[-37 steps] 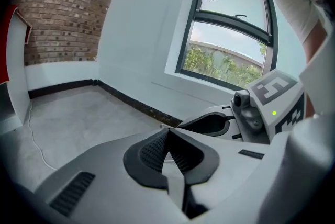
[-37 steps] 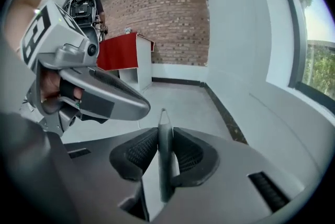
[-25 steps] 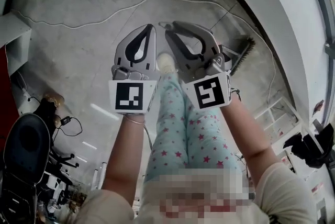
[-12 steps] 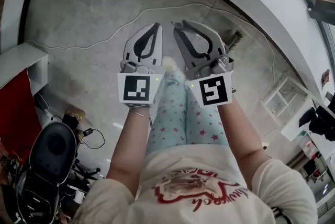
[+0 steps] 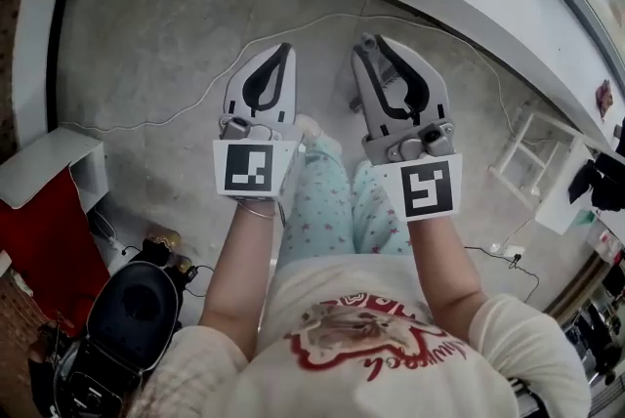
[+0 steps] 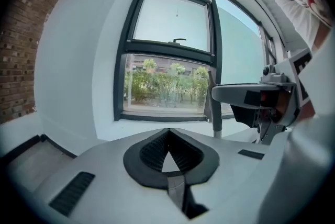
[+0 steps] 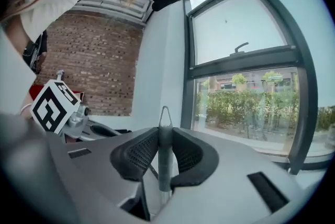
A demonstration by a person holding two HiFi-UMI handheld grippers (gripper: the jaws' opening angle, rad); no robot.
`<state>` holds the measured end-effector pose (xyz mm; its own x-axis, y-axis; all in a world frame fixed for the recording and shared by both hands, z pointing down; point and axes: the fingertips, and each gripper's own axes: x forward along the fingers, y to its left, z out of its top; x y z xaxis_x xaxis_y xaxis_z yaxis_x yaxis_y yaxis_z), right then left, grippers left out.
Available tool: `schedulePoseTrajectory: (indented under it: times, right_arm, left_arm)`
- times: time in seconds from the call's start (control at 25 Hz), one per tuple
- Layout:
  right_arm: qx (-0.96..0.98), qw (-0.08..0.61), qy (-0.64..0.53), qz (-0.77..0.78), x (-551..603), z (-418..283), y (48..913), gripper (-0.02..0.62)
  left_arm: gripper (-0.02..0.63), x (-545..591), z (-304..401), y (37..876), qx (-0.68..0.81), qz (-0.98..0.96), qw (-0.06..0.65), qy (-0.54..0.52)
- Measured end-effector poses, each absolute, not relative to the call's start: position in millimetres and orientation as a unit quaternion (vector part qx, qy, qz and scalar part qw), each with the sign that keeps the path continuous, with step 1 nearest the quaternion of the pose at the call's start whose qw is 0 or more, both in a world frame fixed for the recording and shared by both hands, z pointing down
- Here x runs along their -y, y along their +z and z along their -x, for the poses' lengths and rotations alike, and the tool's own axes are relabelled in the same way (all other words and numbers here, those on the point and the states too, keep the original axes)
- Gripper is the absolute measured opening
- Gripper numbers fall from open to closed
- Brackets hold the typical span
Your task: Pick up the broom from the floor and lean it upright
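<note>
My right gripper (image 5: 376, 43) is held up in front of me and is shut on the broom's thin grey handle (image 7: 164, 157). In the right gripper view the handle stands upright between the pads, its hanging loop (image 7: 165, 115) poking above them. The broom's head is hidden in every view. My left gripper (image 5: 283, 48) is raised just left of the right one. Its jaws (image 6: 167, 131) meet at the tips with nothing between them. In the left gripper view a grey pole (image 6: 216, 118), probably the handle, drops from the right gripper's jaws.
A white wall with a large window (image 6: 167, 76) stands just ahead; a brick wall (image 7: 99, 71) lies left of it. A white cable (image 5: 195, 104) runs over the concrete floor. A white shelf (image 5: 532, 162) stands at the right, a white box (image 5: 49, 167) and a black chair (image 5: 127, 309) at the left.
Both grippers have risen and moved toward the wall, a little further apart. The broom's bristle head, seen right of the right gripper a second ago, has left the head view.
</note>
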<state>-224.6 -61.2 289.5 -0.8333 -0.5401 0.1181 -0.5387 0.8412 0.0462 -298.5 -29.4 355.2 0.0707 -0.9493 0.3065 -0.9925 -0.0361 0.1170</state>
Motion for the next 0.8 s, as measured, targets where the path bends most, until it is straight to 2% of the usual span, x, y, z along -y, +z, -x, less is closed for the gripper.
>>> schedulePoseTrajectory:
  times: [0.4, 0.8]
  right_arm:
    - [0.920, -0.021, 0.047, -0.389, 100, 118, 237, 0.100]
    - [0.890, -0.063, 0.022, -0.451, 126, 35, 201, 0.099]
  left_arm:
    - [0.017, 69, 186, 306, 0.610, -0.782, 0.101, 0.081]
    - [0.017, 98, 95, 283, 0.576, -0.809, 0.080, 0.083]
